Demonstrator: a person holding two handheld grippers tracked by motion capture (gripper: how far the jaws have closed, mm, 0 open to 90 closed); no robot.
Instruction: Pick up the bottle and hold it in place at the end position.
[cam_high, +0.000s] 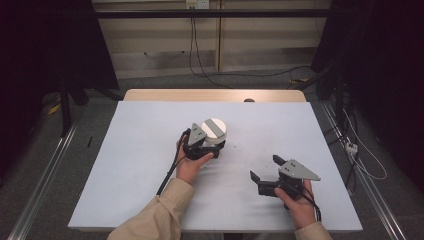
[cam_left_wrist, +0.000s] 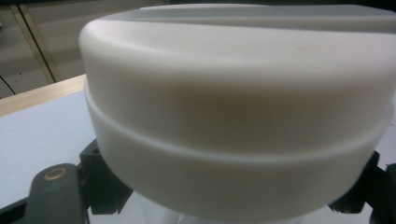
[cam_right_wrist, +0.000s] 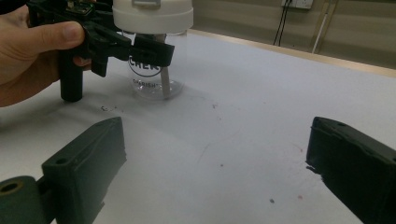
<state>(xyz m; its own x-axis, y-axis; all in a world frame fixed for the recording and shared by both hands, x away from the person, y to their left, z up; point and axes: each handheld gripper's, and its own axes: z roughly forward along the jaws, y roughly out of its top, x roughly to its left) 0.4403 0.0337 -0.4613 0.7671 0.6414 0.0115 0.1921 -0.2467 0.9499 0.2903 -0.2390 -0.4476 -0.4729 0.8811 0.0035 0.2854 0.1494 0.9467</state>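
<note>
One clear round jar, smooth white lid, in clenched left gripper; right gripper released.

Jar: clear glossy plastic body; lid smooth, satin white plastic. Bench: matt white top, faintly scuffed, pale wood edge. Each gripper: matt black plastic. Sleeve: beige cloth.

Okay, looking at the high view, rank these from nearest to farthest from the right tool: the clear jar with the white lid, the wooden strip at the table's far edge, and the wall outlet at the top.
From the right tool, which is open at the near right:
1. Clear jar, mid-table to its left, clamped in the left tool.
2. Wooden strip, along the table's far edge.
3. Wall outlet, on the back wall beyond the table.
</note>
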